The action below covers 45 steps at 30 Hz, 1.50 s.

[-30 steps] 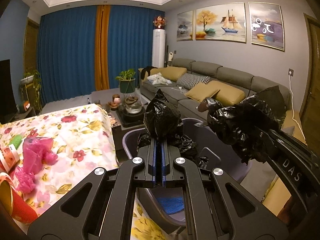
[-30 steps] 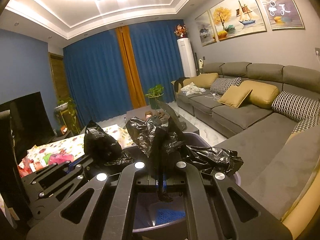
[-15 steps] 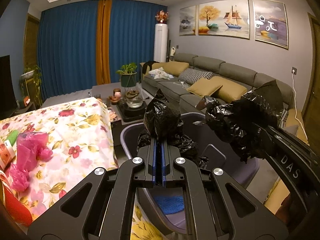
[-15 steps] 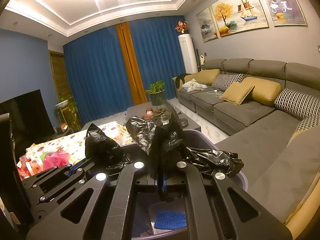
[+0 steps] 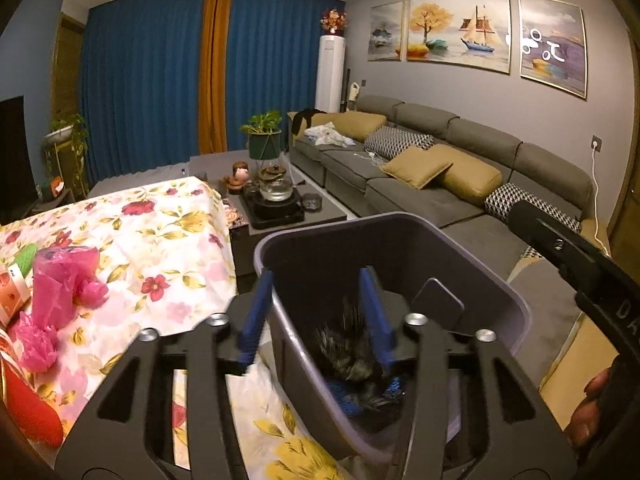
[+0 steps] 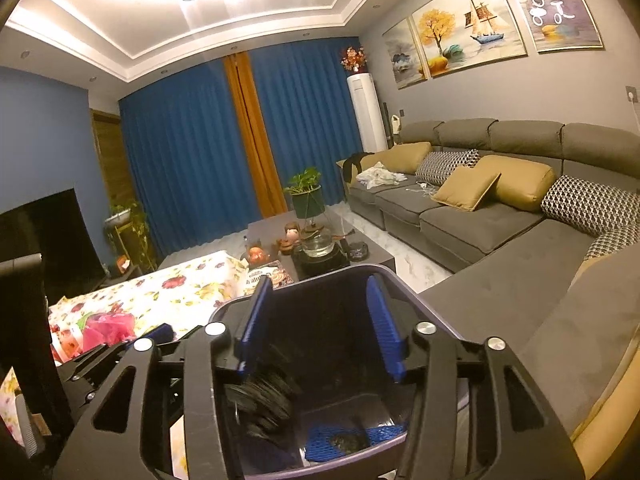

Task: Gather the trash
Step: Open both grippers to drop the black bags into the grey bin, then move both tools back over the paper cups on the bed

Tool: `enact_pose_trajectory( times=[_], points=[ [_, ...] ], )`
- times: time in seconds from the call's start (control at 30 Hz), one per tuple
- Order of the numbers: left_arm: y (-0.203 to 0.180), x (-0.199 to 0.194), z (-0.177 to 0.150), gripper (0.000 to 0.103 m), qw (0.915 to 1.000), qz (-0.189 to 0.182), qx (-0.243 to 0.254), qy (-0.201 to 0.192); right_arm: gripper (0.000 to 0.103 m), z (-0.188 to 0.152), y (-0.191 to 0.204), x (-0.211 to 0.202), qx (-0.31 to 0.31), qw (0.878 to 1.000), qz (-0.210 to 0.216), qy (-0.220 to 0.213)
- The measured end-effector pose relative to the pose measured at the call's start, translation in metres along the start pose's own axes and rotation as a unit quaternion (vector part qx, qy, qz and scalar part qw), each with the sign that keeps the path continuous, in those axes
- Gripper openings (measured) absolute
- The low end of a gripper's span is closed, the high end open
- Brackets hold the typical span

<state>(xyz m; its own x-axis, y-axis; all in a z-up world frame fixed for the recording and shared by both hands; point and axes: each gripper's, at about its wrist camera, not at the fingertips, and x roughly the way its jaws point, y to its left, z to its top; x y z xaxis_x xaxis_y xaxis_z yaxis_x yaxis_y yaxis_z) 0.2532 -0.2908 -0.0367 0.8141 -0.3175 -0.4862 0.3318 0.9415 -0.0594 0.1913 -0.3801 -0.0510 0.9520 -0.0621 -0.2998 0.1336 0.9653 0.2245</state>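
Note:
A purple-grey trash bin (image 5: 400, 222) stands beside the floral table, right under both grippers. My left gripper (image 5: 316, 314) is over its near rim, jaws opening, nothing pressed between the blue pads. A black plastic bag (image 5: 346, 344), blurred, is dropping inside the bin below them. My right gripper (image 6: 320, 320) hangs over the same bin (image 6: 360, 271), jaws also opening and empty. A second blurred black bag (image 6: 260, 400) falls past its left finger. A blue mesh scrap (image 6: 352, 436) lies on the bin floor. Pink plastic bags (image 5: 60, 284) lie on the table.
The floral tablecloth (image 5: 152, 232) holds more litter at the left, including a red wrapper (image 5: 24, 404). A dark coffee table with a tea set (image 5: 276, 196) stands behind the bin. A grey sofa (image 5: 440, 184) runs along the right.
Both grippers have gone from shut to open. The black bags they held above the bin have left the pads and are falling into it.

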Motion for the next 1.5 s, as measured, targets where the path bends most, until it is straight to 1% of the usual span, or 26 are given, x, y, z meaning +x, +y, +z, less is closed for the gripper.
enact_pose_trajectory(
  times=[0.07,0.1,0.13,0.17,0.27,0.3,0.33,0.5,0.63,0.8,0.97,1.0,1.23,1.4,1.5],
  points=[
    [0.003,-0.006,0.000,0.065,1.0000,0.003,-0.004,-0.006,0.061,-0.001,0.001,-0.006,-0.001,1.000,-0.005,-0.004],
    [0.005,-0.010,0.000,0.067,0.9999,0.003,-0.006,-0.010,0.065,-0.001,0.001,-0.009,-0.001,1.000,-0.007,-0.004],
    [0.008,-0.014,-0.001,0.072,0.9999,0.006,-0.007,-0.012,0.070,-0.002,0.002,-0.011,-0.001,1.000,-0.009,-0.005],
    [0.010,-0.017,-0.001,0.076,0.9998,0.008,-0.008,-0.014,0.073,-0.003,0.002,-0.014,0.001,1.000,-0.011,-0.005],
    [0.018,-0.029,-0.004,0.081,0.9997,0.016,-0.011,-0.017,0.077,-0.006,0.003,-0.024,0.006,1.000,-0.014,-0.007],
    [0.020,-0.034,-0.005,0.082,0.9996,0.020,-0.012,-0.018,0.081,-0.006,0.004,-0.026,0.006,1.000,-0.016,-0.007],
    [0.023,-0.039,-0.007,0.083,0.9995,0.024,-0.014,-0.018,0.082,-0.006,0.005,-0.029,0.007,1.000,-0.020,-0.008],
    [0.042,-0.070,-0.016,0.084,0.9986,0.043,-0.016,-0.027,0.082,-0.007,0.020,-0.046,0.000,1.000,-0.021,-0.012],
    [0.063,-0.097,-0.027,0.085,0.9960,0.082,-0.012,-0.033,0.082,-0.012,0.038,-0.056,-0.013,1.000,-0.010,-0.010],
    [0.103,-0.130,-0.043,0.085,0.9908,0.127,-0.032,-0.035,0.082,-0.023,0.073,-0.060,-0.031,0.999,0.022,0.002],
    [0.147,-0.166,-0.057,0.085,0.9823,0.173,-0.054,-0.049,0.082,-0.040,0.119,-0.065,-0.055,0.997,0.061,0.014],
    [0.157,-0.174,-0.061,0.085,0.9796,0.186,-0.057,-0.050,0.082,-0.046,0.131,-0.066,-0.061,0.996,0.070,0.017],
    [0.213,-0.215,-0.087,0.085,0.9651,0.243,-0.077,-0.060,0.082,-0.073,0.191,-0.060,-0.086,0.989,0.114,0.047],
    [0.252,-0.239,-0.105,0.085,0.9546,0.272,-0.107,-0.057,0.082,-0.086,0.228,-0.053,-0.105,0.983,0.136,0.060],
    [0.271,-0.249,-0.113,0.085,0.9508,0.280,-0.120,-0.058,0.081,-0.096,0.249,-0.049,-0.118,0.980,0.146,0.067]
  ],
)
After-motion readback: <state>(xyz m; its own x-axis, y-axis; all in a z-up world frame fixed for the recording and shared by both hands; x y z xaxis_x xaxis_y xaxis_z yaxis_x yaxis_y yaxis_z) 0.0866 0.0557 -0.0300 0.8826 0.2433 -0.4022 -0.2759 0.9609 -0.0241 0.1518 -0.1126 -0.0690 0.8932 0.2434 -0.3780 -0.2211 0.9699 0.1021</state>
